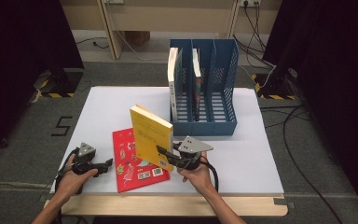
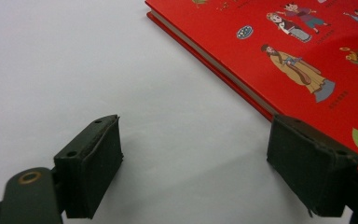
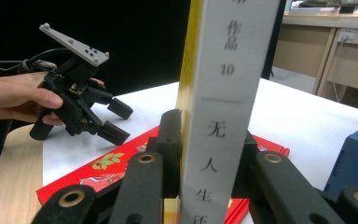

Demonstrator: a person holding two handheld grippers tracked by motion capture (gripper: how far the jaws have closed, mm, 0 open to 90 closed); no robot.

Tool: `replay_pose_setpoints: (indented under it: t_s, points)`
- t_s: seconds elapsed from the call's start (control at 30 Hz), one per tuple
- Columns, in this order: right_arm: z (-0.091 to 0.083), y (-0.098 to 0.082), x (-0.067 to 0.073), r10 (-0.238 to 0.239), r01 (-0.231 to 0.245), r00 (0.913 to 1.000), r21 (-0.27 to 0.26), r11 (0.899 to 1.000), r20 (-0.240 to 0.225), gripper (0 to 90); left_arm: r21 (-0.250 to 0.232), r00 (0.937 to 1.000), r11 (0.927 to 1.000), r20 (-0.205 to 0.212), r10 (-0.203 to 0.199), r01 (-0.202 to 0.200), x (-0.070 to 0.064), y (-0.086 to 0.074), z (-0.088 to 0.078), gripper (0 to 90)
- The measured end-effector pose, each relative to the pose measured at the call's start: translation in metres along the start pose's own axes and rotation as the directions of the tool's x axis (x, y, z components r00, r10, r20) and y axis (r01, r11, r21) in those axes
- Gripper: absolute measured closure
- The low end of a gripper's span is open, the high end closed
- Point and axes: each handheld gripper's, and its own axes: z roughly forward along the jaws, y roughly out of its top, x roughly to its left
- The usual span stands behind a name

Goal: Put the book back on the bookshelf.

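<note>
A yellow book (image 1: 150, 135) stands upright above the table, and my right gripper (image 1: 165, 156) is shut on its lower corner. In the right gripper view both pads press the book's white spine (image 3: 223, 93), my right gripper (image 3: 205, 144) clamping it from either side. Flat beneath it lies a red picture book (image 1: 128, 168), which reaches into the left gripper view as the red book (image 2: 298, 51). My left gripper (image 1: 108, 164) is held just left of the red book, low over the white sheet. Its jaws stand open with nothing between them, left gripper (image 2: 196, 158).
A blue three-slot file rack (image 1: 205, 126) stands at the back of the white table sheet (image 1: 242, 154). A white book (image 1: 172, 77) is in its left slot and a second book (image 1: 196, 79) in the middle one. Black curtains and floor cables surround the table.
</note>
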Motion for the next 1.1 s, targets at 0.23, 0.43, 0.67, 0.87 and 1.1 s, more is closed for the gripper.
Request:
replay_pose_setpoints:
  t_s: [0.23,0.43,0.67,0.87,1.1]
  points:
    - [0.005,0.005,0.000,-0.008,0.008,0.9998,0.006,1.000,0.016,71.6,0.001,1.0000,1.0000,-0.001,0.002,-0.002,0.000,0.000,0.000,16.8]
    - [0.011,0.013,-0.001,-0.005,0.005,1.0000,-0.021,1.000,0.007,72.0,0.001,1.0000,1.0000,0.000,0.002,-0.002,0.000,0.000,0.000,16.8]
    - [0.017,0.026,0.005,-0.028,0.028,0.9996,-0.036,0.999,0.000,72.1,0.001,1.0000,1.0000,-0.001,0.002,-0.002,0.000,0.000,0.000,16.8]
    - [0.019,0.025,0.003,0.009,-0.010,0.9999,-0.047,0.999,-0.010,72.3,0.002,1.0000,1.0000,-0.002,0.003,-0.003,0.000,0.000,0.000,16.8]
    - [0.025,0.025,0.000,0.042,-0.043,0.9990,-0.048,0.998,-0.016,73.2,0.001,1.0000,1.0000,-0.001,0.002,-0.002,0.000,0.000,0.000,16.7]
